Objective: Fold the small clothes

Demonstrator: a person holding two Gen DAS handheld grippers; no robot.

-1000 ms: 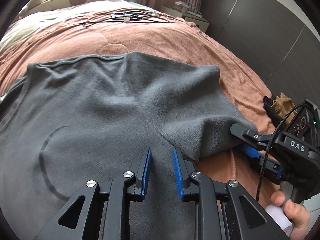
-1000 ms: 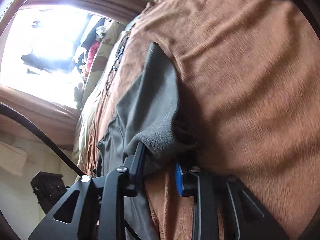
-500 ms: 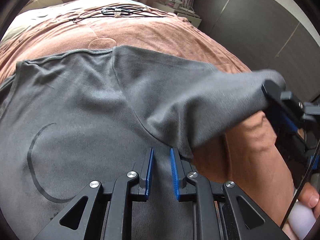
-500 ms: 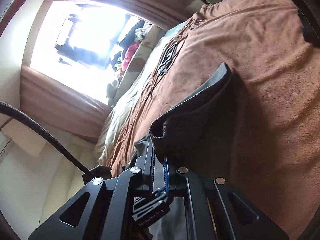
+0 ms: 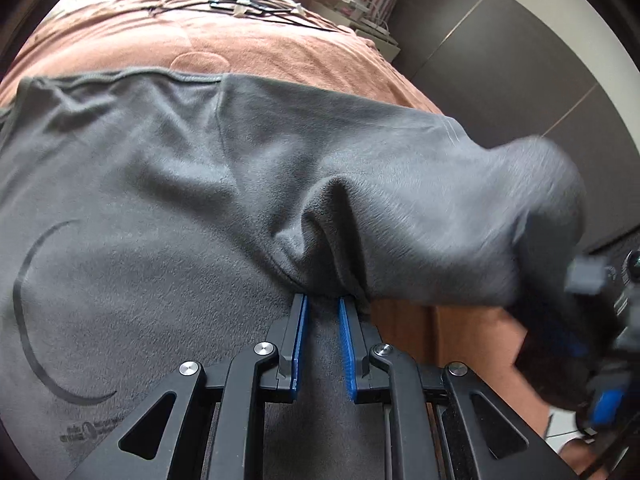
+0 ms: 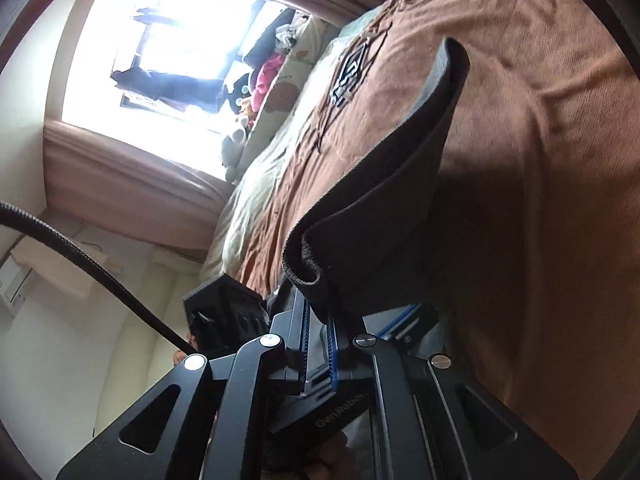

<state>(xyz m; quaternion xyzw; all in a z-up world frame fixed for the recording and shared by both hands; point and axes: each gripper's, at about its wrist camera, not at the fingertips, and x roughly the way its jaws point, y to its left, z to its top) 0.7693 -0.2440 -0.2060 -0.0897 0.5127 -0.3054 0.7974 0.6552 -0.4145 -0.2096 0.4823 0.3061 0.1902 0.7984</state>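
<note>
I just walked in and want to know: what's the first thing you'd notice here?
A big grey fleece top spread over the brown blanket. Its sleeve is lifted on the right, pinched by the right gripper. The left gripper rests open on the top.

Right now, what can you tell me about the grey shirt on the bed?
The grey shirt looks soft and fleecy, with a dark curved line printed on it and small lettering below. Its body lies spread on the brown blanket. One sleeve is lifted off the bed, its cuff pinched by the right gripper. The left gripper rests open on the body near the armpit.
</note>
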